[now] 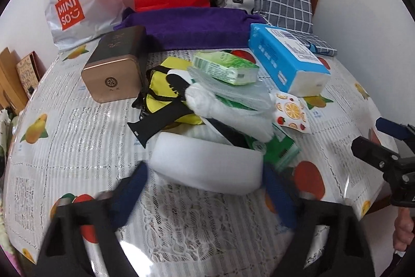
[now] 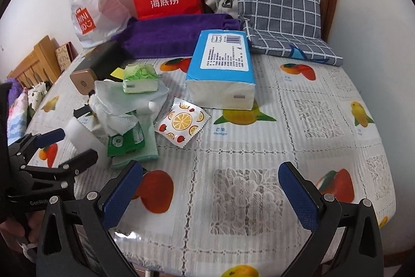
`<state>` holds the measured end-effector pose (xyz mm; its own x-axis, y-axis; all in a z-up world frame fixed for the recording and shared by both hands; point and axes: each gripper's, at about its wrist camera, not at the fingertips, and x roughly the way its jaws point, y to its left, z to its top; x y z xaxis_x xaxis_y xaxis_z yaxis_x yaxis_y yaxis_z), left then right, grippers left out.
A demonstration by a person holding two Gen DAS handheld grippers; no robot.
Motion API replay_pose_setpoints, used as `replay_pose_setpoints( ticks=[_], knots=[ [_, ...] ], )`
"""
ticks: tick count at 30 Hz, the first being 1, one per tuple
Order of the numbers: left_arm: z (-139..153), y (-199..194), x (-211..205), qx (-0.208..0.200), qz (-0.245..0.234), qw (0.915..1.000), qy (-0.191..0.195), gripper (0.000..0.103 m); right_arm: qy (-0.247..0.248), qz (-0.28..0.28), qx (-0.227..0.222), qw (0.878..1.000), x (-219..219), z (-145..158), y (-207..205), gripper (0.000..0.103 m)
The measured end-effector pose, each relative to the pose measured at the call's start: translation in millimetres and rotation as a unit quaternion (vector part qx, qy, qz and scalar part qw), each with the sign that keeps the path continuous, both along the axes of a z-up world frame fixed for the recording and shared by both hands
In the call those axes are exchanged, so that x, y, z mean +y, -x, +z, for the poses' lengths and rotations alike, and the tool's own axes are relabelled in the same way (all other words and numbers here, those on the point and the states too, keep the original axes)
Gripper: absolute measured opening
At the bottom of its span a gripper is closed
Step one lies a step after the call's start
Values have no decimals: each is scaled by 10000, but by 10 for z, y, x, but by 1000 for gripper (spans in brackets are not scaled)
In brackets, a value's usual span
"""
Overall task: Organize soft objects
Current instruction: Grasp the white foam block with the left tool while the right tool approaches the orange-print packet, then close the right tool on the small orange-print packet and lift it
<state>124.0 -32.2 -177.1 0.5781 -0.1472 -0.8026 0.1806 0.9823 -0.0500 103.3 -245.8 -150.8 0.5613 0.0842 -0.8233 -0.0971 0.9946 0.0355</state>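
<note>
My left hand-held gripper [image 1: 205,188] has its blue pads on both sides of the white foam block [image 1: 207,165], but I cannot tell if they touch it. The block lies on the tabletop [image 2: 246,147] at the near edge of a messy pile. My right hand-held gripper [image 2: 210,194] is spread wide over bare cloth, with nothing in it

The left gripper [image 1: 205,188], black-framed with blue textured pads, points steeply downward, its jaws spread apart and blurred. The right gripper [image 2: 210,195], of the same build, also tilts downward with jaws wide and nothing between them. A hand [image 2: 15,232] grasps the left gripper's handle.
</note>
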Motion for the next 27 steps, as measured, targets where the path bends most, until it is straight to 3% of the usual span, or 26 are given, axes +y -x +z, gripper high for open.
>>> replay_pose_setpoints(
  ticks=[18, 27],
  knots=[
    [92, -62, 361, -24, 387, 9992, -138, 77, -173, 298, 272, 9990, 82, -456, -464, 103],
    [59, -99, 651, 29, 685, 9976, -52, 77, 341, 737, 265, 9963, 271, -653, -665, 103]
  ],
)
